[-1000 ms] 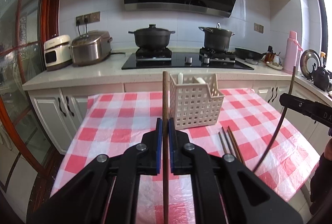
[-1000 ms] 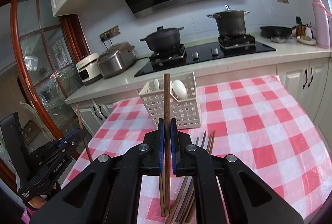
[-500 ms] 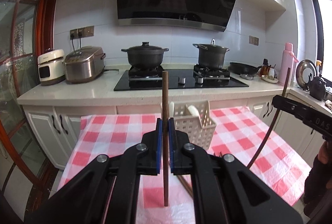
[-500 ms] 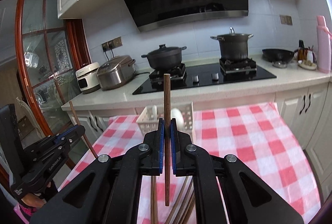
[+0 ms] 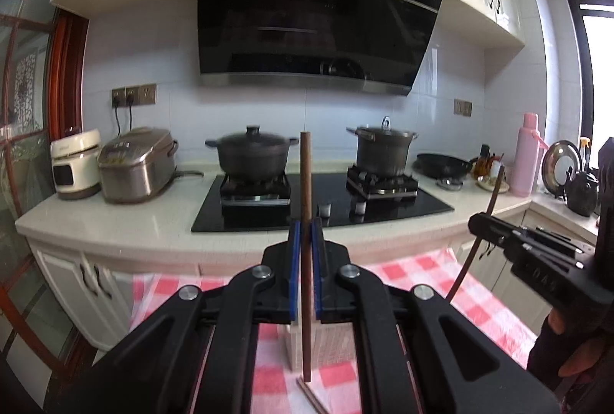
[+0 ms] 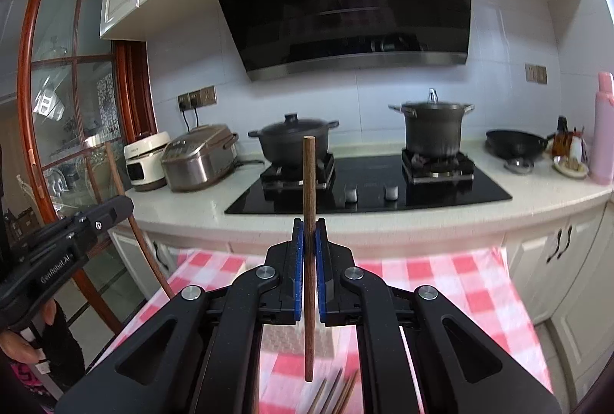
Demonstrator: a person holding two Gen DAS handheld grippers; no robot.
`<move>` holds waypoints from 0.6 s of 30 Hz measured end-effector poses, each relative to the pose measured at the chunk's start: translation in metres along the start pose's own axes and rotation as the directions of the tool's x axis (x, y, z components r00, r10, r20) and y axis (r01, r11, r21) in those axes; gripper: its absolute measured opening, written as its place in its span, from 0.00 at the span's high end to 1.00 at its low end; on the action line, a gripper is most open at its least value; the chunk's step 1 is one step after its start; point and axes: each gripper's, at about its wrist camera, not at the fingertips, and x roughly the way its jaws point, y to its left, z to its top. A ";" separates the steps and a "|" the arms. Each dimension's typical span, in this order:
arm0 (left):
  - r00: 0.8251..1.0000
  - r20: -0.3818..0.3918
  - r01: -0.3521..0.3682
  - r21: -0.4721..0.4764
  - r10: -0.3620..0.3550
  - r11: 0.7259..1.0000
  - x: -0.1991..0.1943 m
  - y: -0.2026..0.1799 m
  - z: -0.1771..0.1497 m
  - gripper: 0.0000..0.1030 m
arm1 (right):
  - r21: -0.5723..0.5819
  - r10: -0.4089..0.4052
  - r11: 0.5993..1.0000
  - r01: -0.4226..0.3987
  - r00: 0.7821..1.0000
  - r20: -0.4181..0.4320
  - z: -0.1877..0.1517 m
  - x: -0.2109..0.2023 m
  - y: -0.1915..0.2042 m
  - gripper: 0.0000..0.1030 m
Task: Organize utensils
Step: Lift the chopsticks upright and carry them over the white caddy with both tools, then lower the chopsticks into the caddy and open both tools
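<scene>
Left wrist view: left gripper is clamping an upright chopstick above the white basket on the checked tablecloth. Right gripper is gripping a second chopstick over loose chopsticks; counter edge is lying ahead.

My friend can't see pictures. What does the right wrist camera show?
The right gripper is shut on a brown chopstick held upright above the red-checked tablecloth. More chopsticks lie below, and two black pots sit on the stove behind.
</scene>
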 end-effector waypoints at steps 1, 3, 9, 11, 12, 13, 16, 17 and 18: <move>1.000 0.012 -0.004 0.006 0.004 1.000 0.004 -0.001 0.008 0.94 | -0.007 -0.001 1.000 0.001 1.000 0.009 0.006 0.004 0.000 0.94; 1.000 0.027 -0.007 0.010 0.007 1.000 0.012 -0.002 0.021 0.94 | -0.013 -0.002 1.000 0.002 1.000 0.019 0.016 0.011 -0.001 0.94; 0.999 0.044 -0.006 -0.010 0.006 1.000 0.039 0.002 0.047 0.94 | -0.037 0.004 0.999 -0.003 0.999 0.032 0.035 0.038 -0.002 0.94; 0.999 0.040 -0.010 -0.017 0.011 1.000 0.053 0.003 0.047 0.94 | -0.037 0.006 0.999 -0.005 1.000 0.025 0.034 0.047 -0.002 0.94; 0.999 0.032 -0.012 -0.020 0.013 1.000 0.061 0.004 0.046 0.94 | -0.036 0.008 0.999 -0.008 1.000 0.016 0.032 0.054 -0.003 0.94; 1.000 0.023 -0.012 -0.024 0.013 1.000 0.068 0.006 0.044 0.94 | -0.033 0.010 0.999 -0.010 1.000 0.006 0.029 0.061 -0.004 0.94; 0.999 -0.034 -0.002 -0.041 0.001 0.999 0.092 0.011 0.028 0.94 | -0.022 0.016 1.000 -0.017 0.999 -0.041 0.018 0.081 -0.007 0.94; 0.998 -0.058 0.002 -0.046 -0.005 0.999 0.101 0.013 0.022 0.94 | -0.020 0.020 1.000 -0.021 0.998 -0.065 0.012 0.090 -0.008 0.94; 0.996 -0.083 0.009 -0.050 -0.013 0.999 0.110 0.014 0.016 0.94 | -0.018 0.023 1.000 -0.025 0.996 -0.082 0.009 0.095 -0.008 0.94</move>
